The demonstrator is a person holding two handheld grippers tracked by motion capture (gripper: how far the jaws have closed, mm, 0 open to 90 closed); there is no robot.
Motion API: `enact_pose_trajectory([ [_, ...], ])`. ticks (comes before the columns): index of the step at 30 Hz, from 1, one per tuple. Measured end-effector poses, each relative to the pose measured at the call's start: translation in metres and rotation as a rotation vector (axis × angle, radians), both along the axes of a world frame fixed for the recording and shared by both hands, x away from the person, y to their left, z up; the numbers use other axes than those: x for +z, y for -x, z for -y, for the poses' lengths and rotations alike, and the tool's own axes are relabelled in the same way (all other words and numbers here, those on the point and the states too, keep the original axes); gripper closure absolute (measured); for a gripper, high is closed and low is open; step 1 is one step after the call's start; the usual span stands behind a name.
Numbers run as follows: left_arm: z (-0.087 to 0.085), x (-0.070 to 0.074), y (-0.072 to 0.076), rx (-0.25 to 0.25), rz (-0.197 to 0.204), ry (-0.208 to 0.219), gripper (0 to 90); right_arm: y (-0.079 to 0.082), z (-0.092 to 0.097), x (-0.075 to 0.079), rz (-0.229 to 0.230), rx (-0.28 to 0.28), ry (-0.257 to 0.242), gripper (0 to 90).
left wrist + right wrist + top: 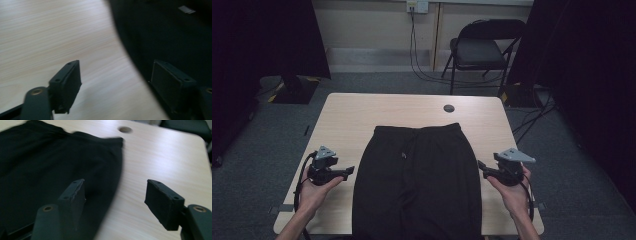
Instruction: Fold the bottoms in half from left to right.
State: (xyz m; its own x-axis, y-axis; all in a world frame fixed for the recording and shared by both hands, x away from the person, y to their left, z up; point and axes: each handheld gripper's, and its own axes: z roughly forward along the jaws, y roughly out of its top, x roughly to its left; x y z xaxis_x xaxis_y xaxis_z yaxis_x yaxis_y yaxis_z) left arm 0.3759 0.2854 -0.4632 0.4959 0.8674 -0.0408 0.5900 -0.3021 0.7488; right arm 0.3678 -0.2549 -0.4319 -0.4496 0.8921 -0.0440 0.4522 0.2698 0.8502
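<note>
- On the wooden table (357,112) in the high view, black shorts (419,185) lie flat at the middle, waistband toward the far edge, with the left gripper (348,172) just off their left edge and the right gripper (482,165) just off their right.
- Through the left gripper view, the jaws stand wide with nothing between them, one over bare wood, the other over the shorts (162,37).
- Through the right gripper view, the jaws gape wide and hold nothing, straddling the hem of the shorts (50,165); a round table hole (125,129) lies beyond.
</note>
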Motion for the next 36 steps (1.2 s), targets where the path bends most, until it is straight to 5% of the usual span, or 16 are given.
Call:
enact_pose_trajectory([
  [2,0.006,0.003,0.000,-0.012,0.019,-0.023,27.2,0.001,-0.007,0.003,0.009,0.022,0.005,32.1],
  [7,0.038,0.018,-0.008,-0.128,0.037,-0.003,28.5,0.008,-0.072,0.019,-0.010,0.238,0.005,39.1],
  [8,0.043,0.018,-0.009,-0.140,0.043,-0.019,28.5,0.008,-0.072,0.019,-0.010,0.238,0.005,39.1],
  [10,0.056,0.014,-0.013,-0.158,0.045,-0.023,37.1,0.010,-0.097,0.018,-0.024,0.300,0.017,35.9],
  [12,0.065,0.006,-0.012,-0.178,0.020,-0.013,37.3,0.010,-0.121,0.012,-0.056,0.368,0.026,36.1],
  [13,0.068,0.003,-0.011,-0.199,0.010,-0.021,44.2,0.011,-0.140,0.004,-0.077,0.418,0.022,37.9],
  [14,0.072,0.000,-0.009,-0.237,0.003,-0.044,44.2,0.011,-0.140,0.004,-0.077,0.418,0.022,37.9],
  [15,0.079,-0.008,-0.005,-0.286,-0.006,-0.076,45.2,0.011,-0.161,-0.010,-0.117,0.475,0.026,41.0],
  [20,0.087,-0.016,-0.009,-0.314,-0.045,-0.141,49.6,0.010,-0.185,-0.037,-0.195,0.548,0.064,43.2],
  [21,0.086,-0.019,-0.012,-0.309,-0.040,-0.175,49.4,0.011,-0.189,-0.046,-0.195,0.558,0.101,42.8],
  [23,0.084,-0.022,-0.015,-0.309,-0.041,-0.171,46.7,0.010,-0.188,-0.049,-0.199,0.554,0.106,42.8],
  [25,0.074,-0.024,-0.021,-0.269,-0.053,-0.129,45.3,0.006,-0.180,-0.062,-0.217,0.531,0.126,44.4],
  [29,0.067,-0.026,-0.024,-0.253,-0.061,-0.094,44.7,0.007,-0.174,-0.063,-0.201,0.524,0.129,44.3],
  [36,0.078,-0.030,-0.019,-0.202,-0.049,-0.054,40.6,0.001,-0.143,-0.065,-0.188,0.510,0.117,44.1],
])
